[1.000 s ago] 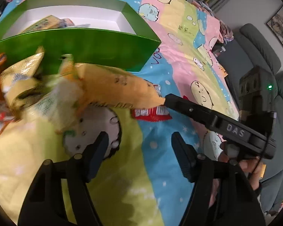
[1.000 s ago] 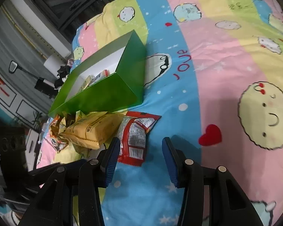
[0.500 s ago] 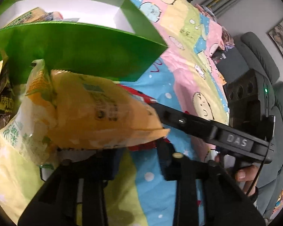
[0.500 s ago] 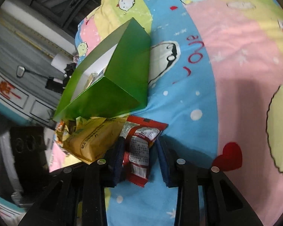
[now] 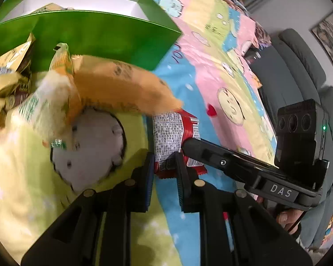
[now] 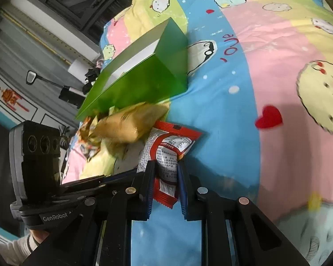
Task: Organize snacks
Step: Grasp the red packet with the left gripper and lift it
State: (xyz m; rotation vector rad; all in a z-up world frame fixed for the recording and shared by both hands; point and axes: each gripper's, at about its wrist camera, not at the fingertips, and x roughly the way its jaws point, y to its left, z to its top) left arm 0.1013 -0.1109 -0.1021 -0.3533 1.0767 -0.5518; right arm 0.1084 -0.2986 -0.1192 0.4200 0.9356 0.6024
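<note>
On the cartoon bedspread point(image 6: 266, 71), both tools go for one red snack packet point(image 6: 166, 155)! The right tool point(image 6: 165, 188) is clenched on its lower end, and the left tool point(image 5: 165, 170) pinches that same packet point(image 5: 173, 137). Just beside it lies an orange-yellow snack bag point(image 5: 119, 88), touching the green box point(image 5: 95, 40), with more yellow packets point(image 5: 6, 82) heaped at the left.

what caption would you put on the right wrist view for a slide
Right gripper shut on a red snack packet lying on the cartoon bedsheet, beside an orange snack bag and green box.
</note>
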